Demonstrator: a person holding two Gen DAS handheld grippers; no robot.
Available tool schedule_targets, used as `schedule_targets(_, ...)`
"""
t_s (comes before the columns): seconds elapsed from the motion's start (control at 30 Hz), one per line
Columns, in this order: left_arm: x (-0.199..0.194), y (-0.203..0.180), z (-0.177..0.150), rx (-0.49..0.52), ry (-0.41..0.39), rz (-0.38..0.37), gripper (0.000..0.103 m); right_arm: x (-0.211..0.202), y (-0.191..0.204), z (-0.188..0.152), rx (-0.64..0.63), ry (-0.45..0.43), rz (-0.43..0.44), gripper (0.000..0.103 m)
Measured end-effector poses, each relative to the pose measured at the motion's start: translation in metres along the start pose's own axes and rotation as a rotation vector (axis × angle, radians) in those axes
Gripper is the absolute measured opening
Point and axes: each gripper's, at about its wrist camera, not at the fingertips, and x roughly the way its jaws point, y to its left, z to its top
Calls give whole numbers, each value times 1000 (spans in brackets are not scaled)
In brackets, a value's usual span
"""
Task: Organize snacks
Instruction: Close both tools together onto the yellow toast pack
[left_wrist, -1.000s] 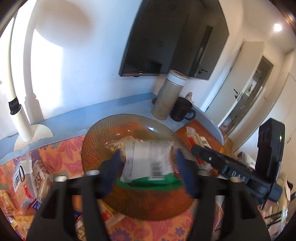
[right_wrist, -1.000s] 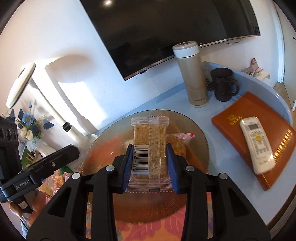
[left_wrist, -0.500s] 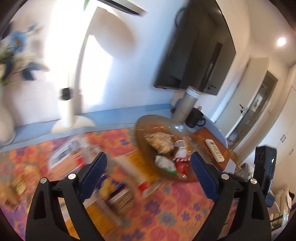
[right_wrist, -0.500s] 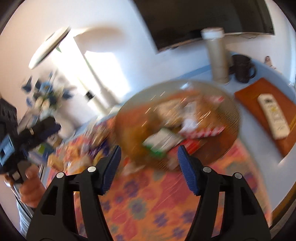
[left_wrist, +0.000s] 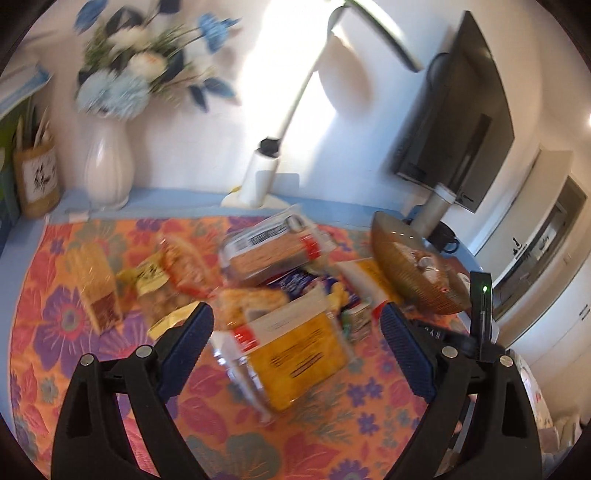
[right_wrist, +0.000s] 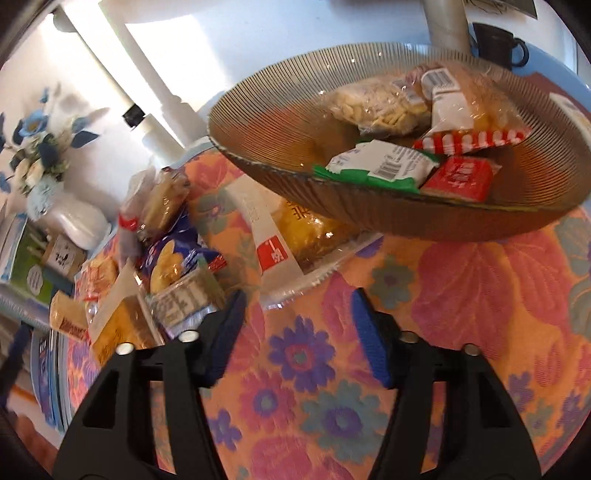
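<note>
In my left view, my left gripper (left_wrist: 297, 338) is wide open and holds nothing. It tips down over the pile of loose snack packets (left_wrist: 236, 273) on the orange flowered tablecloth (left_wrist: 55, 332). A clear packet with a yellow snack and a white label (left_wrist: 295, 347) lies on the cloth, between my blue pads (left_wrist: 186, 345) in this view, but they do not touch it. The picture is blurry. If I squeeze now, I might pinch two packets at once, because they lie on top of each other. The white vase of blue flowers (left_wrist: 107, 166) stands well back by the wall.

In my right view, my right gripper (right_wrist: 297, 334) holds nothing too, and its jaws are closing on air above bare cloth. It points down steeply. The brown ribbed glass bowl (right_wrist: 280, 110) sits just ahead with several packets already in it. The green and white packet (right_wrist: 376, 164) lies close to the bowl's near rim. If I bump that rim, it could slide out. A long clear packet with a red tag (right_wrist: 273, 240) is tucked partly under the bowl, so pulling it could tip the bowl.
</note>
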Motion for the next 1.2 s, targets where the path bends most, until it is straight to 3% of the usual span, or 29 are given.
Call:
schedule_targets(0.2,11,25,-5,-61,10,-22,90,13,13,10,11,-19,-63,35)
schedule_targets(0.3,12,26,-6,-46,16,-16,90,16,19,9,4,-13,-36,16)
schedule_targets(0.4,12,23,-11,-12,23,-2,90,13,17,6,26,-15,8,8)
schedule_targets(0.5,10,20,-14,17,30,7,91,1,15,1,40,-20,90,6)
schedule_targets(0.7,14,14,-16,68,68,30,91,-23,19,-15,24,1,168,5)
schedule_targets(0.83,23,4,-20,160,127,47,91,-44,11,-34,21,15,209,5)
schedule_targets(1.03,60,-18,-15,323,196,73,91,-63,4,-63,-25,89,256,5)
schedule_targets(1.2,94,-20,-5,337,232,59,92,-83,5,-76,-158,155,301,13)
